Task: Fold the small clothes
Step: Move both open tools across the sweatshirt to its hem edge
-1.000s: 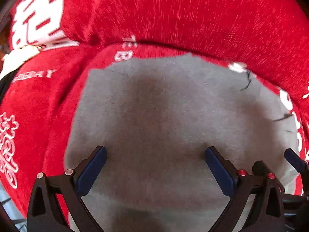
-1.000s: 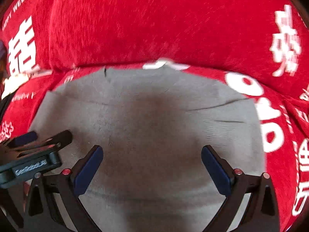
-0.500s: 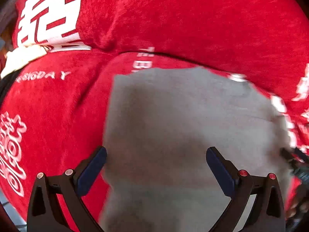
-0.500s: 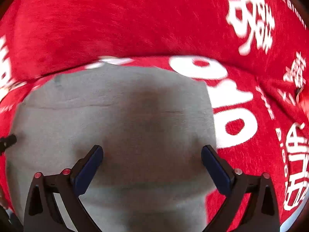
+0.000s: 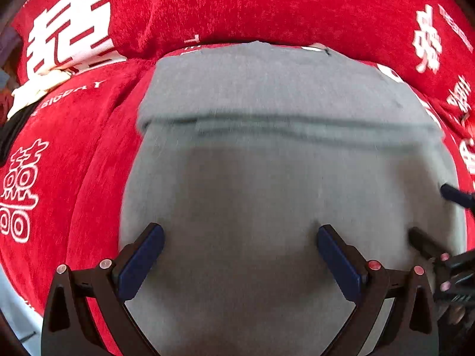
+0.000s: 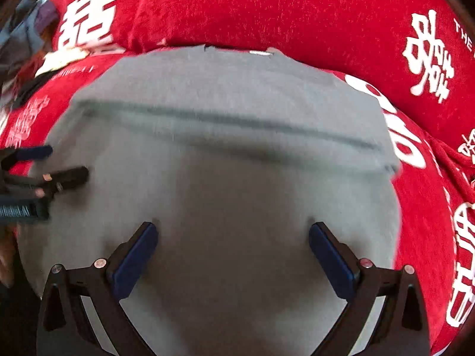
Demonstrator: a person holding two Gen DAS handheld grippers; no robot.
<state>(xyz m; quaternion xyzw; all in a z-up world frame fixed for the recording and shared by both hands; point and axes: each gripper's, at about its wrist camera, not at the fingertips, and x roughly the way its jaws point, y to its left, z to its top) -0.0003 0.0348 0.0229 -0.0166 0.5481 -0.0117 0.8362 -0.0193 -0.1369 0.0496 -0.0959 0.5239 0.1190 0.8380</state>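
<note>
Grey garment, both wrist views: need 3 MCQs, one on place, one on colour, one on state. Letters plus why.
1. Where does the grey garment lie?
A. On a wooden floor
B. On the red cover with white print
C. In a basket

2. What colour are the pads on the left hand-held gripper?
A. Dark blue
B. Yellow
C. White

3. How does the right hand-held gripper stand?
A. Shut on the garment
B. Open, holding nothing
C. Shut on a hanger

Key: 1 B, red fabric with white characters borders the garment at the far edge and both sides. 2 A, both inner pads show dark blue in the left wrist view. 3 B, the fingers are spread wide with only flat grey cloth seen between them.
</note>
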